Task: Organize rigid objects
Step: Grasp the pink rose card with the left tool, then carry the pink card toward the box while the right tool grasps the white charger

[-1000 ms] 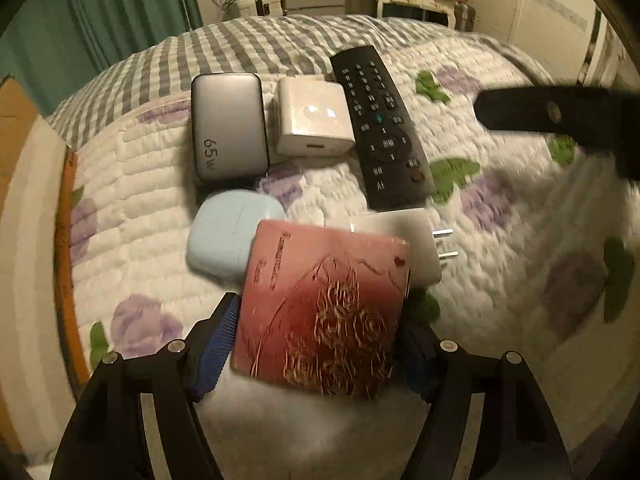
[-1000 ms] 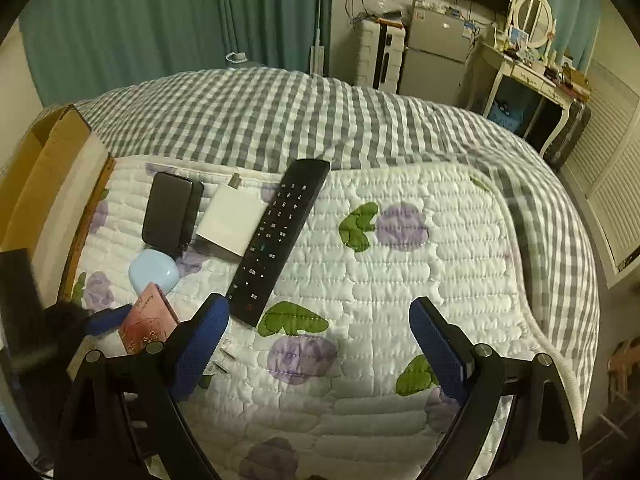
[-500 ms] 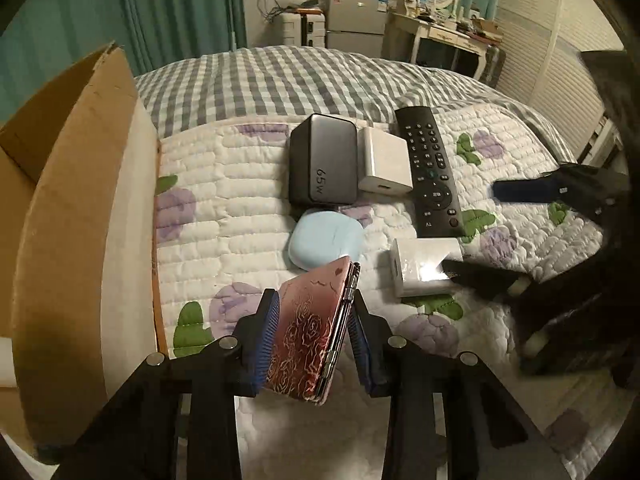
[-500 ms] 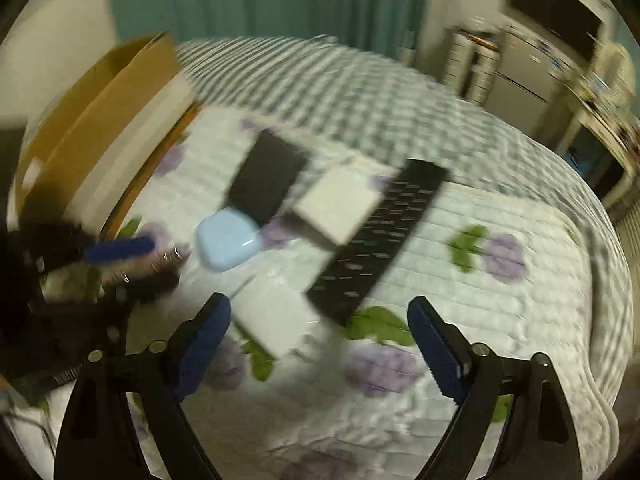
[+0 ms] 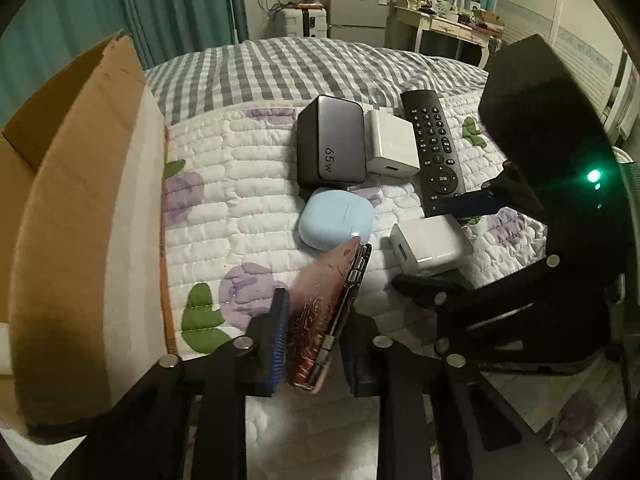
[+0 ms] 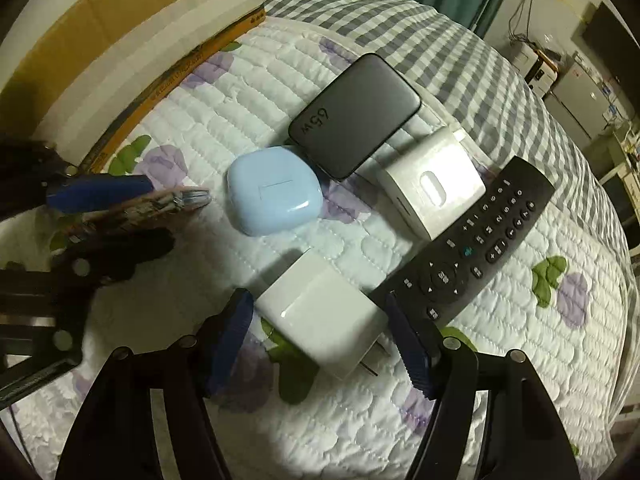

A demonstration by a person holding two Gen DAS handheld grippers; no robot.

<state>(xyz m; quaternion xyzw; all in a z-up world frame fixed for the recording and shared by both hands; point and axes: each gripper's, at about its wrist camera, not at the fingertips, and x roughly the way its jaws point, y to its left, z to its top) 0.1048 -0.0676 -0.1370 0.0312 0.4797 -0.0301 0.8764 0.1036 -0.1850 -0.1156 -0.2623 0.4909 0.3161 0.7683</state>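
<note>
My left gripper is shut on a pink patterned case, held on edge above the quilt; the case also shows in the right wrist view. My right gripper is open, its fingers on either side of a white plug charger, which also shows in the left wrist view. A light blue earbud case, a dark 65W power bank, a white cube charger and a black remote lie on the quilt beyond.
An open cardboard box stands at the left edge of the quilted bed cover, also in the right wrist view. Grey checked bedding lies behind. Room furniture stands far back.
My right gripper has swung in and down around the white plug charger. My left gripper lifted the pink case, turned it on edge and drew back toward the box.
</note>
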